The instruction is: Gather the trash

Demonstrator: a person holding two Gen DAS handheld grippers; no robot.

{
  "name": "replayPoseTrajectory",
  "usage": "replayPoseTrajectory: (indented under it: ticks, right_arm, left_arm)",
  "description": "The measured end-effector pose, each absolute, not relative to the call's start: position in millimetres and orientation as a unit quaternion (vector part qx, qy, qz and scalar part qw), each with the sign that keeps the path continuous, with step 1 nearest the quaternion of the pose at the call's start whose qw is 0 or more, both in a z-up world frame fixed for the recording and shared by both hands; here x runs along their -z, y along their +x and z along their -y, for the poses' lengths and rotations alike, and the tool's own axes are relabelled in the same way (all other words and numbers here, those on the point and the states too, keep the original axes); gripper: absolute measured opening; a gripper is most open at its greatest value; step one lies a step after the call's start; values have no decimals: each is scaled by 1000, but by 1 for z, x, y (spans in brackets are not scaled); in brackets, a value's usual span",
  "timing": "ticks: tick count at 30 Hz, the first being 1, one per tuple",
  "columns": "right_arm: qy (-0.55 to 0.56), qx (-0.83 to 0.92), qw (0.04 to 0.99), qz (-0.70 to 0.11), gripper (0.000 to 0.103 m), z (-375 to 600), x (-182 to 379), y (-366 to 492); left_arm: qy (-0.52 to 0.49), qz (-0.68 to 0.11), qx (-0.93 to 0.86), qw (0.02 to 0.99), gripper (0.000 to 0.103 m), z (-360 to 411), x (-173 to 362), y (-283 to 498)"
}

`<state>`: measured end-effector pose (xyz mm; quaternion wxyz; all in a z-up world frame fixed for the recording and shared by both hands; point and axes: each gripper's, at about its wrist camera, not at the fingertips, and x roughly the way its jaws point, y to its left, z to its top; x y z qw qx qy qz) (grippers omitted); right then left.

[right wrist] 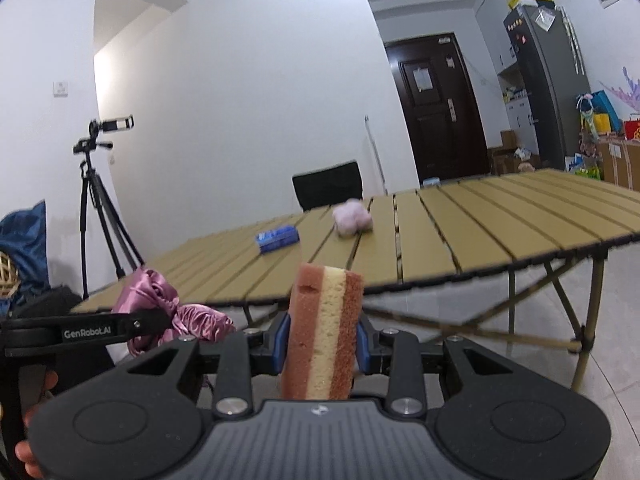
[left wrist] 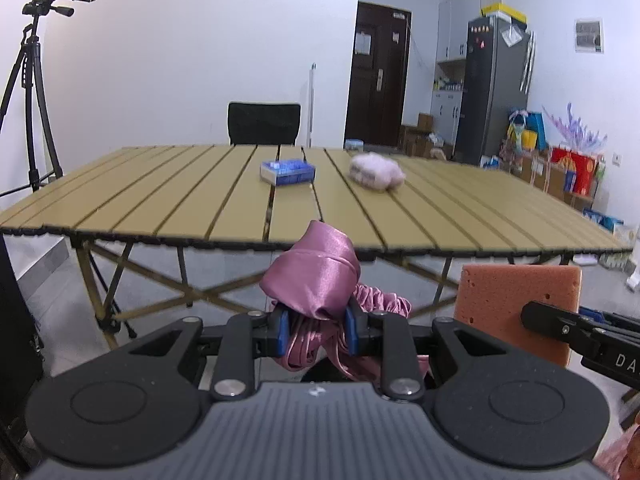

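**Both claws loaded, short of the desk**

The left claw [left wrist: 316, 330] pinches a bunched pink satin cloth [left wrist: 316, 276] between its blue pads; folds rise above the fingers and ruffled ends hang below and to the right. The right claw [right wrist: 322, 346] grips a layered sponge [right wrist: 322, 332], 2 reddish layers around 1 pale yellow layer, standing upright between its pads. Both claws are held side by side in front of the near edge of the slatted desk [left wrist: 160, 200], above the floor. Farther off, on the desk top, a blue box [left wrist: 287, 171] lies just left of a crumpled pale pink wad [left wrist: 376, 172], both well apart from either claw. Behind the desk stand a black chair [left wrist: 264, 123] and a tripod [left wrist: 30, 92].
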<state>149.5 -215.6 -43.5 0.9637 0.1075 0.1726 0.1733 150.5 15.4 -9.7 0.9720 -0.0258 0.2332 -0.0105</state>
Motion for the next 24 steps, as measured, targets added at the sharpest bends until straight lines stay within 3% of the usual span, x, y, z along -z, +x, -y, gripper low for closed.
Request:
replayPoseTrajectory:
  ticks: [24]
  right_arm:
    - [52, -120, 945, -298, 32, 228, 113, 118]
  left_arm:
    - [40, -335, -16, 941, 26, -18, 91, 117]
